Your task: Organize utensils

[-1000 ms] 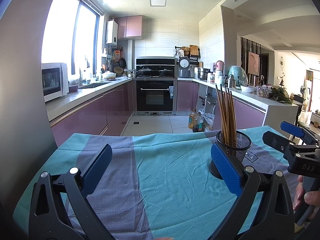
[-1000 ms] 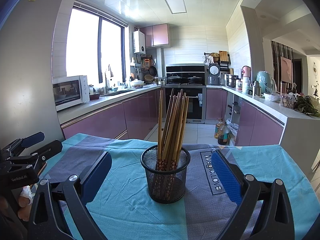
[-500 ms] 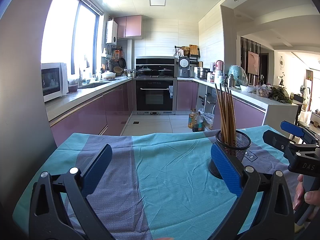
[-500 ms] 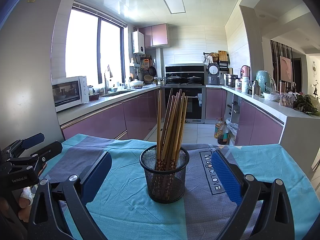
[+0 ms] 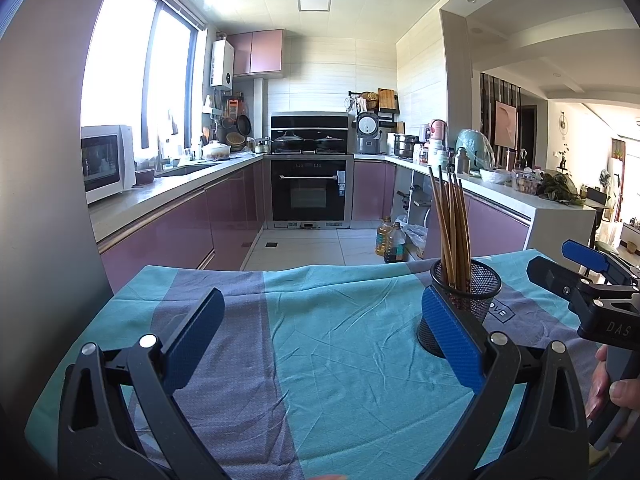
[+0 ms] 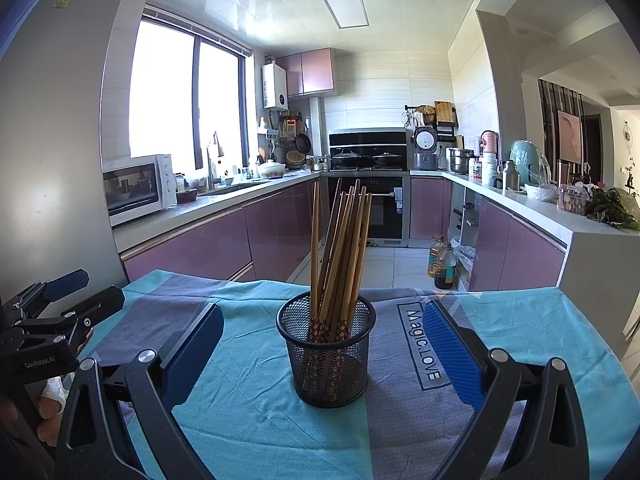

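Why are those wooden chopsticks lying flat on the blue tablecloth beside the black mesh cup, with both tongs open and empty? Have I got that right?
Not quite. The chopsticks stand upright inside the black mesh cup, not flat on the blue tablecloth; the right wrist view shows it plainly. The rest holds: the right tongs and left tongs are open and empty.

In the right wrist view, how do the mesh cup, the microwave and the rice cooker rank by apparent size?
1. Mesh cup, largest, though nearest the camera.
2. Microwave, close behind; much farther away.
3. Rice cooker, clearly smallest.
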Available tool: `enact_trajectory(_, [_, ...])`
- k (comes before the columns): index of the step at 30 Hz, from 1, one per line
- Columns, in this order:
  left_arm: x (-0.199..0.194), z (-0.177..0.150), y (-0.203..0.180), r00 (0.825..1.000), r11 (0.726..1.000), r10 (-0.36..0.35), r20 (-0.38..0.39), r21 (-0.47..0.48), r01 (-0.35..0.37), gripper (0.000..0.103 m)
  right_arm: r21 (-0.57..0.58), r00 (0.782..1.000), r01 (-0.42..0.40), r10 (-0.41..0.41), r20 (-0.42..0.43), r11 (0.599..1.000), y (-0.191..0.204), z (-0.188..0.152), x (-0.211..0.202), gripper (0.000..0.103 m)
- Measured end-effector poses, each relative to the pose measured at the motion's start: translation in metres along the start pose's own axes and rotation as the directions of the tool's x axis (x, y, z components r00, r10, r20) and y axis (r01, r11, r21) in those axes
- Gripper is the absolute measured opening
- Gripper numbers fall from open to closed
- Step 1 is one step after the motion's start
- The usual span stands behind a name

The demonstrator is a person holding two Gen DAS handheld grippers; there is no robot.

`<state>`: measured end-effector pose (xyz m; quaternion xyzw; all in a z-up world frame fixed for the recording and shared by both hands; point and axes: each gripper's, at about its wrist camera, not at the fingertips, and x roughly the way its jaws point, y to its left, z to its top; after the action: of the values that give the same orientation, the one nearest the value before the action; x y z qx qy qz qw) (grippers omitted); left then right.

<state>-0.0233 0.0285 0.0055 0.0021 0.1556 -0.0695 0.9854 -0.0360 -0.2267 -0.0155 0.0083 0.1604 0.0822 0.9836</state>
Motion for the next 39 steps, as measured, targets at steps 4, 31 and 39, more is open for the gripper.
enact_trajectory(4, [0.0003, -0.0001, -0.0004, 1.0, 1.0, -0.001, -0.002, 0.0, 0.001, 0.097, 0.0, 1.0, 0.0, 0.0, 0.0, 1.0, 0.0006, -0.0005, -0.0012, 0.097])
enact_trajectory(31, [0.0006, -0.0001, -0.001, 1.0, 1.0, 0.0, -0.002, 0.001, 0.0, 0.097, 0.005, 1.0, 0.001, -0.001, -0.001, 1.0, 0.0029, 0.0007, -0.0002, 0.097])
enact_trajectory(39, [0.0004, 0.0004, -0.0007, 1.0, 1.0, 0.001, -0.001, -0.001, -0.001, 0.097, 0.006, 1.0, 0.001, -0.001, -0.002, 1.0, 0.0028, 0.0004, 0.0009, 0.097])
